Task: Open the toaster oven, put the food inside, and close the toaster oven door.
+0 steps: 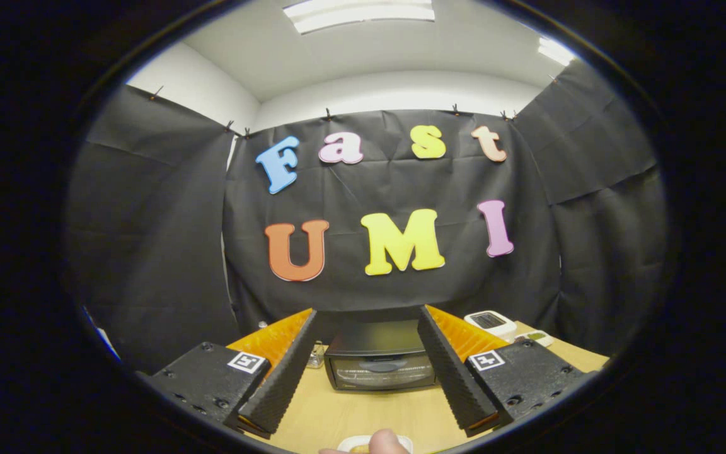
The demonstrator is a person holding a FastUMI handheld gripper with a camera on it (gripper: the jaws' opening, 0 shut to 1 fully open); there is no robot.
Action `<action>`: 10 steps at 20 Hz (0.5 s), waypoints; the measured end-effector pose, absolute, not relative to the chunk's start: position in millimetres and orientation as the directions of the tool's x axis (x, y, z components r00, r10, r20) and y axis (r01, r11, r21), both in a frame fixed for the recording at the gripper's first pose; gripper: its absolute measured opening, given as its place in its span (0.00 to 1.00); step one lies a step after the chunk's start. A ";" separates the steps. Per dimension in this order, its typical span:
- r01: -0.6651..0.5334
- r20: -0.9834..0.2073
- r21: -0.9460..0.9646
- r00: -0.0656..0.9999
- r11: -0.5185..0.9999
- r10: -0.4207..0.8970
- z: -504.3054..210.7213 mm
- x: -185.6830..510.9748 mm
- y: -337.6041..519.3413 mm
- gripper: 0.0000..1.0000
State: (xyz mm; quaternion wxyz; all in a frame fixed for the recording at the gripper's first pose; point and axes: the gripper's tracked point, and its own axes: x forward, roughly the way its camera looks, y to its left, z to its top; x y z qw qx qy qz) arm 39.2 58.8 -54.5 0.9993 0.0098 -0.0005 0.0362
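A dark toaster oven (pixel 380 360) stands on the wooden table (pixel 363 413), its glass door shut, beyond my fingers and framed between them. My gripper (pixel 366 328) is open, held above the table with nothing between its fingers (pixel 281 378). A pale food item (pixel 383 443) lies on a small white plate (pixel 349 442) at the table's near edge, below the fingers and partly cut off.
A white device with a small screen (pixel 490 322) sits on the table to the right of the oven, with a small flat item (pixel 536 337) beside it. A small clear object (pixel 316 357) stands left of the oven. Black cloth walls the booth.
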 end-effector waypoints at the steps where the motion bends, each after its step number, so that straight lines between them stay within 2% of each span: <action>1: -0.076 0.001 0.008 0.997 0.997 0.076 -57.4 44.0 64.2 1.00; 10: -0.117 -0.038 -0.049 0.993 0.992 0.115 -100.7 86.6 107.6 1.00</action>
